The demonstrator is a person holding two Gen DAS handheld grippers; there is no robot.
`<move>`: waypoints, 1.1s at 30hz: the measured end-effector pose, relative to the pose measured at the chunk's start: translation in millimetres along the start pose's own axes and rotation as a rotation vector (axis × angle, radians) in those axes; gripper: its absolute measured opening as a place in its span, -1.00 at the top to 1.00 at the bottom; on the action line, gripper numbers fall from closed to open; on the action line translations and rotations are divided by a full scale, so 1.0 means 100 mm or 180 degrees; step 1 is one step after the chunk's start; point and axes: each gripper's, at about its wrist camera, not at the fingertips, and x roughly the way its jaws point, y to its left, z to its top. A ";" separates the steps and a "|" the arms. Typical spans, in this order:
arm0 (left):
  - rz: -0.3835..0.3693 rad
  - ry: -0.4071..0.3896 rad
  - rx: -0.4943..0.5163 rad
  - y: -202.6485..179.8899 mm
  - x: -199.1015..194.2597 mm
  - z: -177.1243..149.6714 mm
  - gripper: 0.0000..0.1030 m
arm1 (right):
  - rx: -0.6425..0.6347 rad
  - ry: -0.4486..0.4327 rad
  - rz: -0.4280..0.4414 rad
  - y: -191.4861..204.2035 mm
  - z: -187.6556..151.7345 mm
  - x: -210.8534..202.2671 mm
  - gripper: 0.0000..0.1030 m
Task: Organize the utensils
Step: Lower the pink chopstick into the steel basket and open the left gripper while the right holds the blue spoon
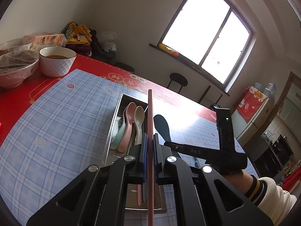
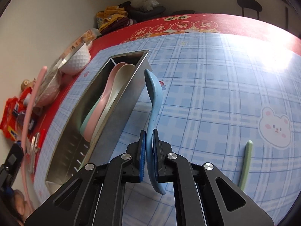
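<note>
**Both tools loaded over the tray**

Left tool (image 1: 150, 146) clamped on a pink stick (image 1: 150, 116) above the metal tray (image 2: 120, 101). Right tool (image 2: 149, 148) pinches a blue spoon (image 2: 153, 94) beside the tray. Green stick (image 2: 246, 162) lies on the tabletop (image 2: 207, 94).

Your inventory: metal tray (image 2: 120, 101) on the mat (image 2: 207, 94), three spoons (image 2: 111, 92) nested inside. To its right in the right wrist view, a spoon (image 2: 153, 101) in your right gripper (image 2: 149, 154); farther right, a loose chopstick (image 2: 246, 163). Behind, a bowl (image 1: 56, 62) on the surface (image 1: 22, 98).
</note>
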 end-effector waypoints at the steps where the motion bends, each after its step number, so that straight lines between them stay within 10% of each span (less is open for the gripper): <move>1: -0.0004 0.0032 -0.0008 0.01 0.03 0.02 0.89 | 0.0116 -0.0070 0.0133 -0.06 -0.04 -0.07 0.86; 8: 0.0012 0.0363 -0.0057 0.00 0.37 0.11 0.89 | 0.0535 -0.0478 0.0645 -0.33 -0.36 -0.42 0.86; 33: 0.0338 0.1271 0.0231 -0.11 1.18 0.23 0.69 | 0.0668 -0.0663 0.0753 -0.66 -0.57 -0.81 0.86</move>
